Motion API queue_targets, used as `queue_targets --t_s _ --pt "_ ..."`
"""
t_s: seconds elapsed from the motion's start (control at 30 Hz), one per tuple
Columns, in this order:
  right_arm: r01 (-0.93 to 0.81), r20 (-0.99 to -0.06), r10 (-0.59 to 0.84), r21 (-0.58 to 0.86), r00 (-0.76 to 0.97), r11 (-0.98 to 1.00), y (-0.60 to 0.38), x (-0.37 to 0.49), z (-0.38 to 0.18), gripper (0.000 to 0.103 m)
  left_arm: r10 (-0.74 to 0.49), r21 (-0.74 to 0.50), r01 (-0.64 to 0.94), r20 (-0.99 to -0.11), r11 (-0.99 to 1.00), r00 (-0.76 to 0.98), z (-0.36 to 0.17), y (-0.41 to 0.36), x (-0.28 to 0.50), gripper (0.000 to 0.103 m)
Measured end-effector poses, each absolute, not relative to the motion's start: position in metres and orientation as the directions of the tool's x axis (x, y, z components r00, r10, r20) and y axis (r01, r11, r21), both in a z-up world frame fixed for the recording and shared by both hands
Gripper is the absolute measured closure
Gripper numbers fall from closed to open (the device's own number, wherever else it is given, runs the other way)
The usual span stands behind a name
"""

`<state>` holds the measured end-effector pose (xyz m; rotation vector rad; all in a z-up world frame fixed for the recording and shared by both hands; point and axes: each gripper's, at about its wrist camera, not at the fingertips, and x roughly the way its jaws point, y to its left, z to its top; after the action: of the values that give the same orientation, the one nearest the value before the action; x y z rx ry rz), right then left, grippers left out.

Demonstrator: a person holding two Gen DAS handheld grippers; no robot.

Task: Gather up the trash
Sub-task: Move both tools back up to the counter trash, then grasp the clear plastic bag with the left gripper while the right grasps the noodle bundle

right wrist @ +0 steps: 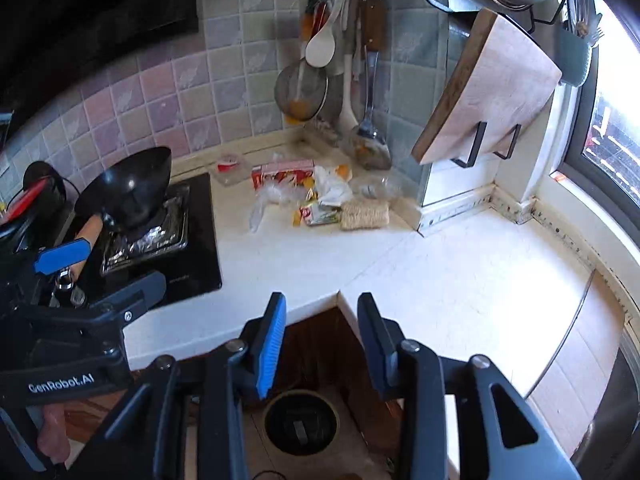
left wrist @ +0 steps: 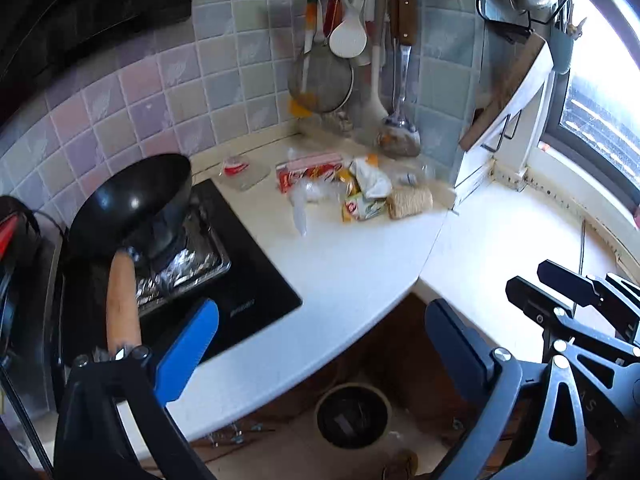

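A heap of trash lies at the back of the white counter [left wrist: 360, 272]: a red-and-white box [left wrist: 310, 172], clear plastic wrap [left wrist: 304, 196], a crumpled white tissue [left wrist: 370, 178], a yellow-green packet [left wrist: 360, 206] and a clear tub with a red label [left wrist: 240, 170]. The same box [right wrist: 280, 172] and packet [right wrist: 318, 214] show in the right wrist view. A round dark bin [left wrist: 352, 416] [right wrist: 300, 422] stands on the floor below the counter's corner. My left gripper [left wrist: 322, 308] is wide open and holds nothing. My right gripper [right wrist: 322, 300] is open too, also with nothing in it. Both hover near the counter's front edge, far from the heap.
A black wok [left wrist: 132, 204] with a wooden handle sits on the foil-lined stove [left wrist: 240, 280] at left. Utensils [left wrist: 352, 48] hang over the back corner. A roll of twine [left wrist: 410, 202] lies beside the heap. A cutting board [right wrist: 488, 88] stands in a rack by the window.
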<state>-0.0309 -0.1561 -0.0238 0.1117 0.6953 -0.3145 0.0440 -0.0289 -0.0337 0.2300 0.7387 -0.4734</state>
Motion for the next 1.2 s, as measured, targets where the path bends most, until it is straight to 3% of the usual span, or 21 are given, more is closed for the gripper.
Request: queue_targets --t_s 0.1,0.27,0.47,0.83,1.07,1.2 --pt "0.326 -0.637 -0.254 -0.005 0.727 0.946 -0.167 -0.019 -0.022 0.052 -0.328 0.038 0.487 -0.693 0.873 0.642 -0.03 -0.041 0.064 0.001" --pt "0.315 -0.643 -0.248 -0.011 0.725 0.949 -0.197 0.019 -0.033 0.05 -0.288 0.049 0.447 -0.702 0.893 0.651 -0.039 -0.065 0.102 0.001" --pt "0.274 -0.662 -0.235 -0.046 0.712 0.961 -0.23 0.074 -0.064 0.048 -0.215 0.043 0.391 -0.778 0.919 0.59 -0.059 -0.084 0.159 0.001" --pt "0.335 -0.73 -0.236 -0.01 0.642 0.942 -0.283 0.153 -0.109 0.037 -0.148 0.029 0.326 -0.85 0.945 0.506 -0.091 -0.1 0.252 0.001" --pt "0.345 -0.756 -0.248 -0.032 0.606 0.938 -0.293 0.187 -0.126 0.021 -0.125 0.029 0.312 -0.877 0.95 0.463 -0.115 -0.116 0.307 0.001" --pt "0.366 -0.777 -0.236 -0.008 0.584 0.931 -0.304 0.202 -0.137 0.019 -0.121 0.028 0.306 -0.881 0.952 0.457 -0.125 -0.119 0.328 0.001"
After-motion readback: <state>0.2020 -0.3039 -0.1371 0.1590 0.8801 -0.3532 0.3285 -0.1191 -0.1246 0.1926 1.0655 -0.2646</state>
